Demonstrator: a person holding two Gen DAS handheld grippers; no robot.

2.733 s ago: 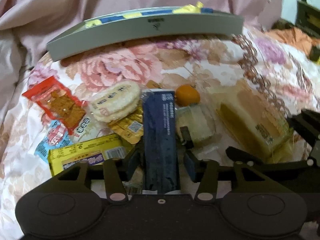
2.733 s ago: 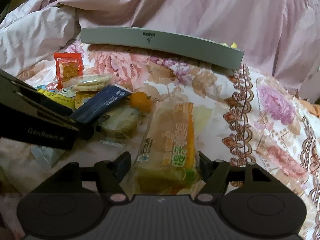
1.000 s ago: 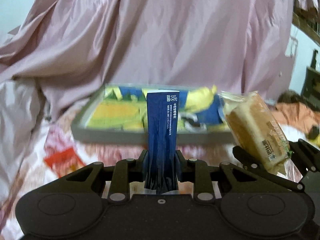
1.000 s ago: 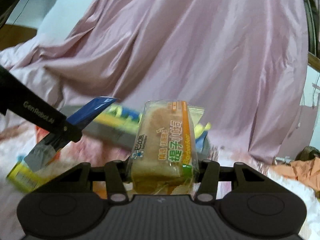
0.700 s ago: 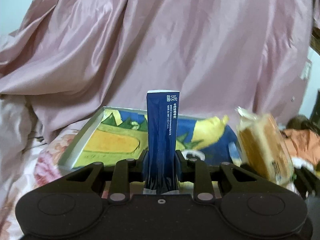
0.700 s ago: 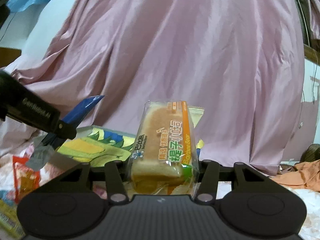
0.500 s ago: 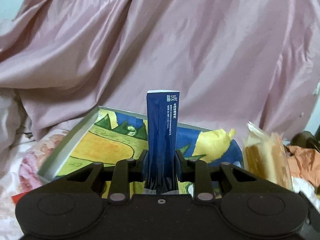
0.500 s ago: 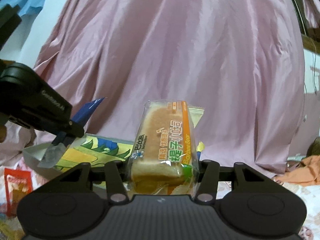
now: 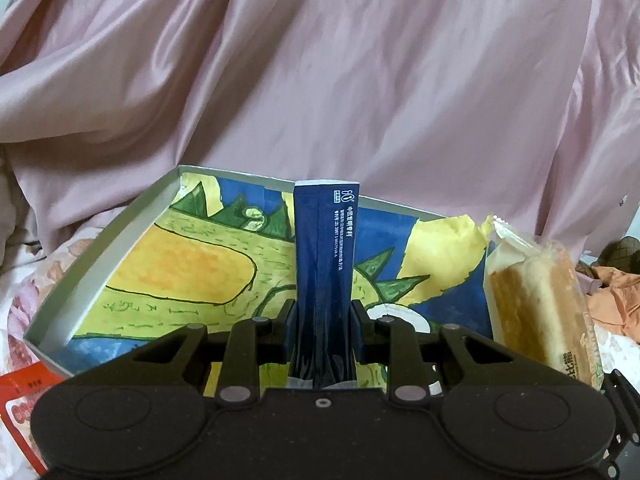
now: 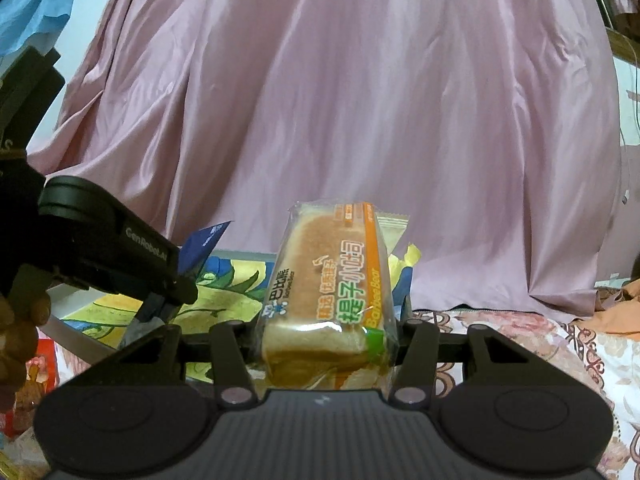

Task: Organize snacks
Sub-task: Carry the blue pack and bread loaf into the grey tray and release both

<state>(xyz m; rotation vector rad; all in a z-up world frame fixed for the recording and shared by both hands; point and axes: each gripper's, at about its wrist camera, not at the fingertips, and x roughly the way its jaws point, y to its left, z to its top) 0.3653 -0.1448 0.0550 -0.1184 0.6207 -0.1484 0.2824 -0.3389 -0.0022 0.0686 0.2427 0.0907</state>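
Blue packet (image 9: 325, 264) clamped upright between left jaws.

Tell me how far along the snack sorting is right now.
Done: nothing lies yet on the visible floor of the painted box. In hand: the left hand-held gripper is shut on the dark blue packet, the right hand-held gripper on the wrapped bread, both at the box. Left: releasing both, then at least the red packet outside the box.
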